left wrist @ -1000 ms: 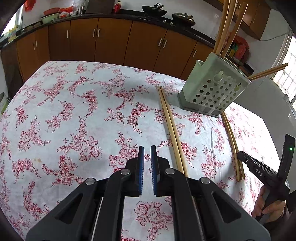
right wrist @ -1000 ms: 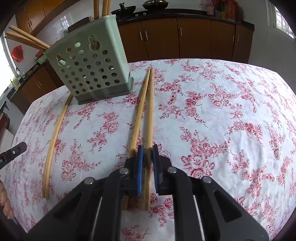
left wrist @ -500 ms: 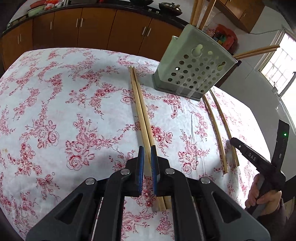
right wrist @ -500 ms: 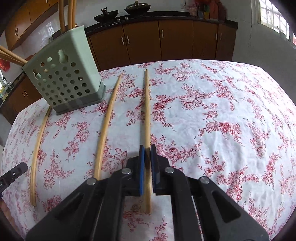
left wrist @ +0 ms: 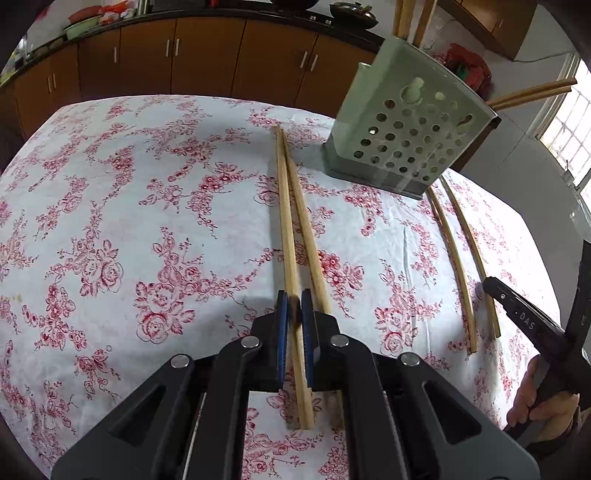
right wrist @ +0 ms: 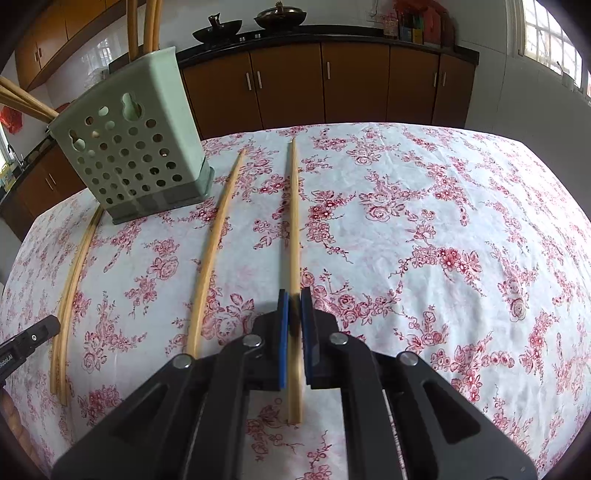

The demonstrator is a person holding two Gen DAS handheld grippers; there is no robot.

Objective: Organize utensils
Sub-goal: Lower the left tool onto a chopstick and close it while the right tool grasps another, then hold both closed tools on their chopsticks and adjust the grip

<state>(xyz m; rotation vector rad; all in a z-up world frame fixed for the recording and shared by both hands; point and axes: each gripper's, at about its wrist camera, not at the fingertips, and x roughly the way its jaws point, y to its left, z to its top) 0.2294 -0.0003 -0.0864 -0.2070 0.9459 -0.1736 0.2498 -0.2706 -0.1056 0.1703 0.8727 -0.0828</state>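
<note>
Holder (left wrist: 402, 133) behind chopsticks (left wrist: 291, 229) — cabinets (left wrist: 207, 55) beyond.

On your worktop (right wrist: 461, 206) the utensil holder (right wrist: 136, 162) stands near the far edge with chopsticks (right wrist: 147, 22) standing in it. One pair of chopsticks (left wrist: 465, 254) lies at its one side, two more chopsticks (left wrist: 295, 229) at the other, all running toward the near edge.
</note>
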